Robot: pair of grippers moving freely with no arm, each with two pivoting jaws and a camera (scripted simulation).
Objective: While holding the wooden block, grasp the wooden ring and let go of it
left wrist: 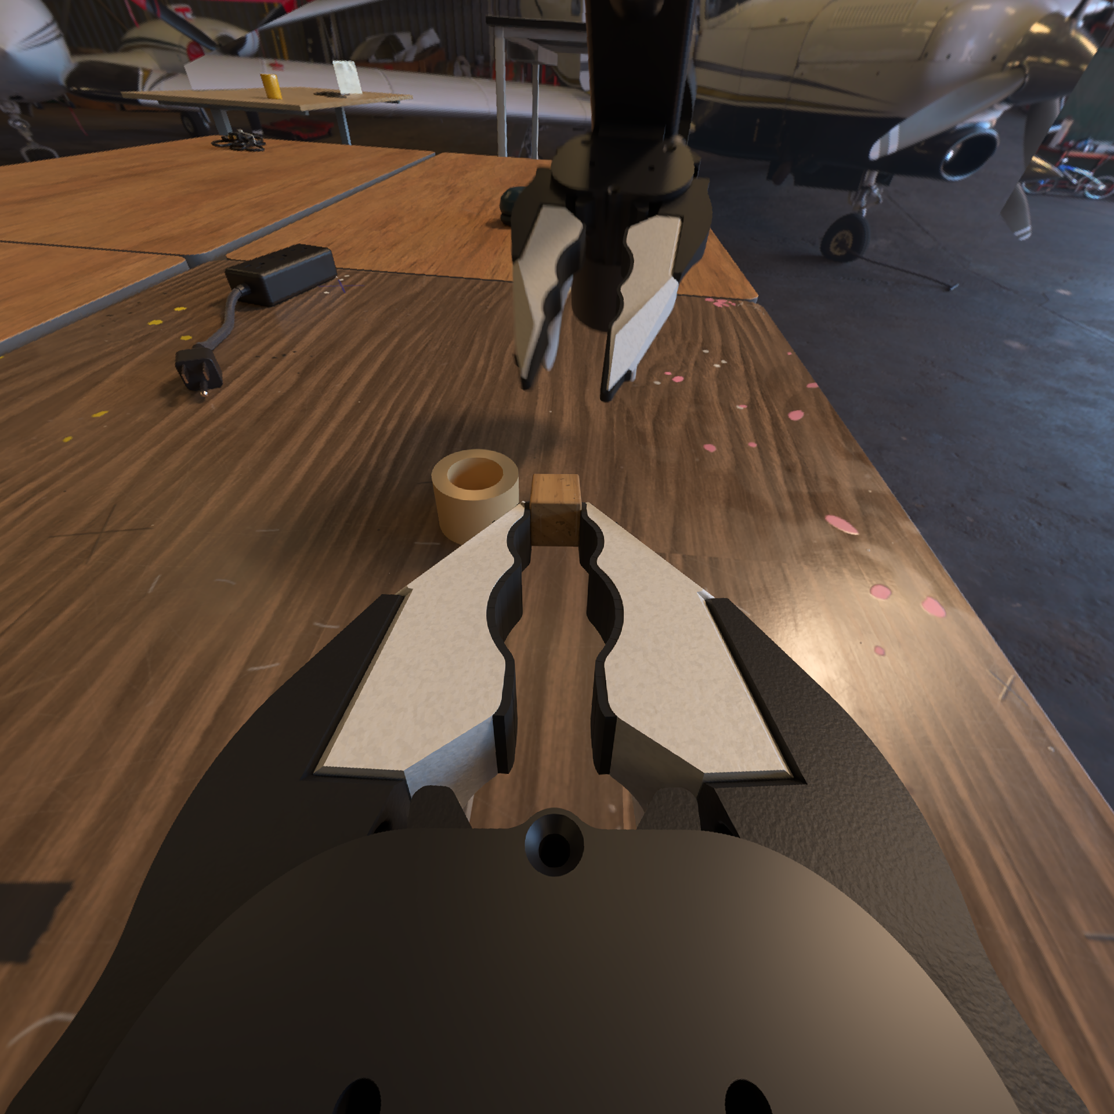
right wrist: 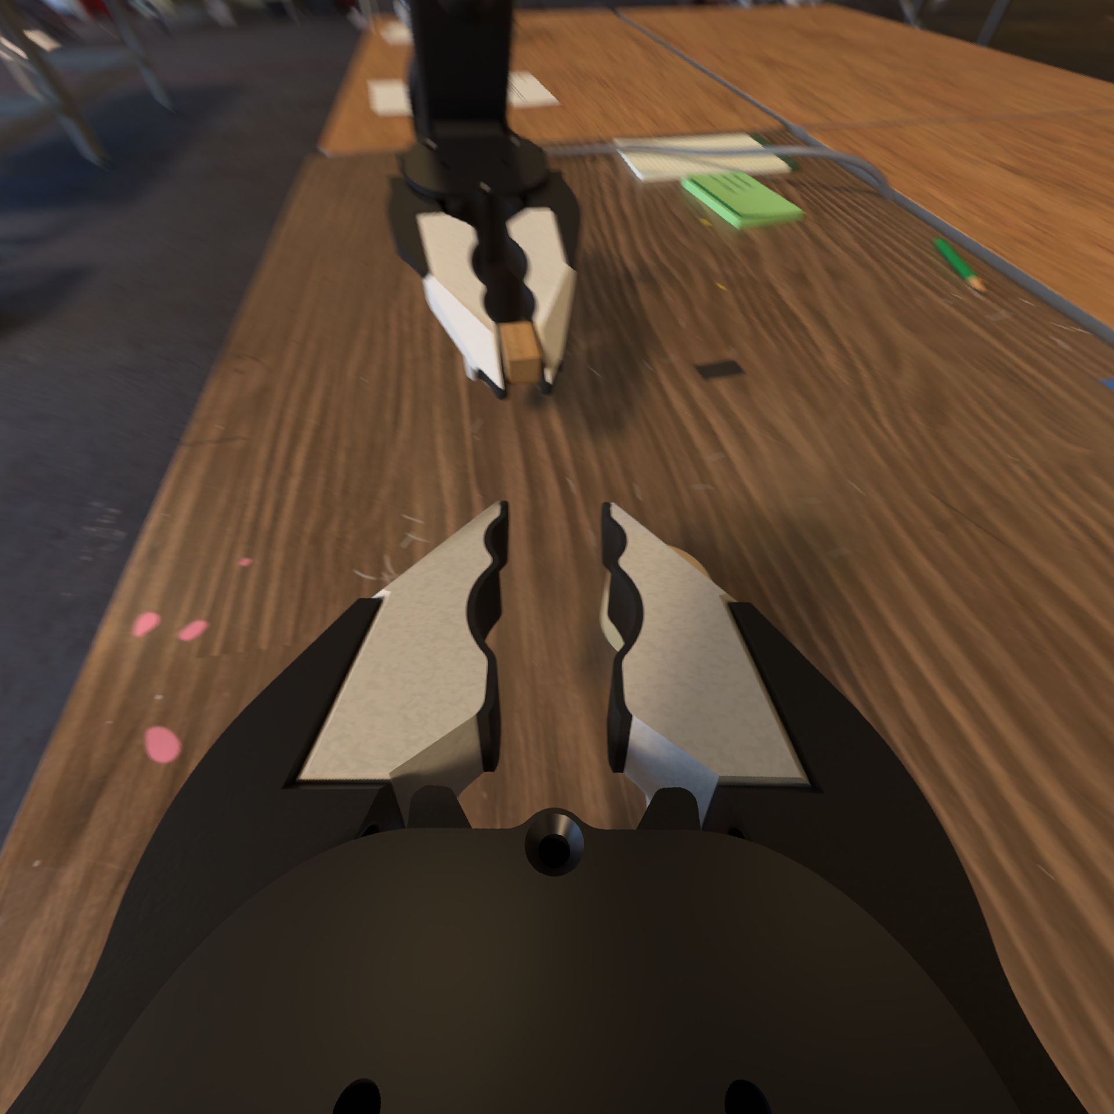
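My left gripper [left wrist: 554, 509] is shut on a small wooden block [left wrist: 554, 491] at its fingertips, low over the dark wooden table [left wrist: 301, 482]. A pale wooden ring [left wrist: 475, 494] stands on the table just left of the block, hole up. My right gripper [left wrist: 565, 389] hangs open and empty beyond the ring and block, tips pointing down. In the right wrist view my right gripper [right wrist: 554, 506] is open; the ring [right wrist: 687, 560] shows only as a sliver behind its right finger. Farther off, the left gripper [right wrist: 523, 390] holds the block [right wrist: 519, 358].
A black power adapter [left wrist: 280, 274] with its cord and plug [left wrist: 199, 374] lies at the far left. A green pad [right wrist: 744, 202], a white board [right wrist: 705, 157] and a green pencil [right wrist: 955, 265] lie across the table. The table edge [left wrist: 904, 512] drops to the floor.
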